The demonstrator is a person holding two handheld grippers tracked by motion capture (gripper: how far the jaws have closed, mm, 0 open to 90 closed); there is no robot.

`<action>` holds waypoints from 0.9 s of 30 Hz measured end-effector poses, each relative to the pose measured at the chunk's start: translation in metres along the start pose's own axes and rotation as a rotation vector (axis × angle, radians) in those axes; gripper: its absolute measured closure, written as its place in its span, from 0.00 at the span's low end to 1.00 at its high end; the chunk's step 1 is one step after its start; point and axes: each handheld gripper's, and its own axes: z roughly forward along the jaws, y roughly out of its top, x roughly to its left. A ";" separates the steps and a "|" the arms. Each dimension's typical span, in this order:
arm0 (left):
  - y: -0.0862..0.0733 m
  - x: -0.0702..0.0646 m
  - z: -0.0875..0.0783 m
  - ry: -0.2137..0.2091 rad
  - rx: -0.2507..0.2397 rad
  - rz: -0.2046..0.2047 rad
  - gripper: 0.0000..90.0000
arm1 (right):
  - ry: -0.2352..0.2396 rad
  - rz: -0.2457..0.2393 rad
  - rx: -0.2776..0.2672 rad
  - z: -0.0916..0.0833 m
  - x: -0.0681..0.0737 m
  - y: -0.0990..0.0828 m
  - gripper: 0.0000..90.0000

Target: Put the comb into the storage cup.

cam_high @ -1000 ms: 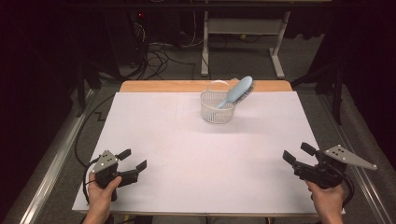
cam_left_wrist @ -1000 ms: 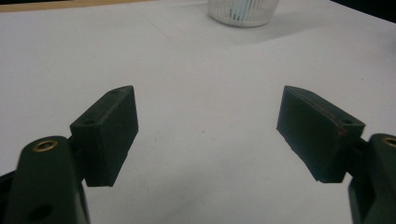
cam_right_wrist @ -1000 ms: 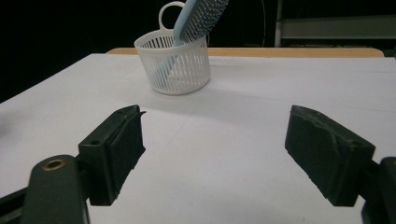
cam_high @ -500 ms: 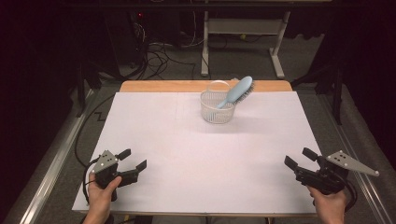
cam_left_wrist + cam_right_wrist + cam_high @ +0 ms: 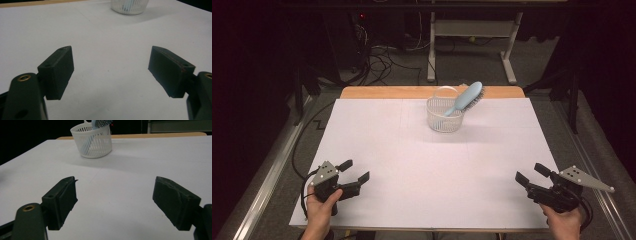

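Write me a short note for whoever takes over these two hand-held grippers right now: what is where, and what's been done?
Left gripper: jaws open, holding nothing, at the near left of the white table sheet.
Right gripper: jaws open, holding nothing, at the near right.
The small white plastic mesh basket stands at the far middle of the sheet. The light blue plastic hairbrush stands handle-down in it, its head leaning out over the rim.
Done: nothing gripped as things lie.
Left: probably reaching to the basket and brush, both far from the jaws.
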 end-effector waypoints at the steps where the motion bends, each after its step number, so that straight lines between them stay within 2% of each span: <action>1: 0.000 0.000 0.000 0.000 0.000 0.000 0.24 | 0.001 -0.001 0.001 0.000 0.000 0.000 0.22; 27: 0.000 0.001 0.000 0.002 -0.003 -0.003 0.24 | -0.009 -0.009 0.017 0.011 -0.002 -0.014 0.19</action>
